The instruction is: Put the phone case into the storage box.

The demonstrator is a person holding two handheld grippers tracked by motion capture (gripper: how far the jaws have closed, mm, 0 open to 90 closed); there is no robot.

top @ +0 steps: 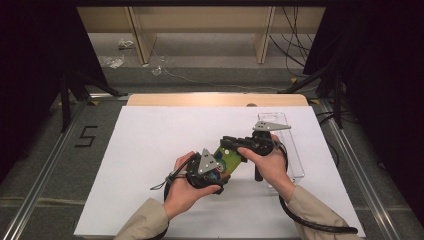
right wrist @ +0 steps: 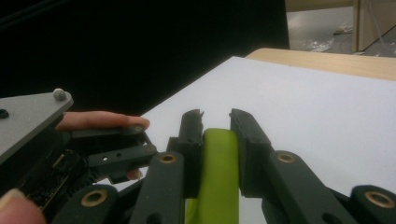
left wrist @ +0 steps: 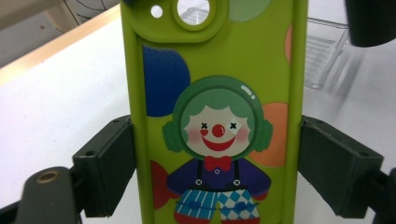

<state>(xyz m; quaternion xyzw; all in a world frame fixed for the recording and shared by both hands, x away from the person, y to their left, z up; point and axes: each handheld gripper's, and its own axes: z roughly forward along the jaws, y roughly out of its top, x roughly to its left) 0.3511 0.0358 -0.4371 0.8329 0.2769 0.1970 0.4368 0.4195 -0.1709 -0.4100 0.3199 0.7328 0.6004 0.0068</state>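
Note:
A lime-green phone case (top: 231,160) printed with a clown (left wrist: 217,135) is held in the air over the white table sheet between both grippers. My left gripper (left wrist: 217,163) is shut on it across its width, with one pad (left wrist: 109,163) pressed on each long side. My right gripper (right wrist: 216,121) is shut on the case's far end (right wrist: 217,177), pinching its thin edge between the two jaws. In the high view the left gripper (top: 222,170) sits at the case's near end and the right gripper (top: 231,147) at its far end.
A clear plastic tray (top: 295,150) lies on the white sheet (top: 150,150) to the right, under the right hand. The wooden table edge (top: 215,99) runs along the back. The left gripper's grey plate (right wrist: 28,116) shows at the left of the right gripper view.

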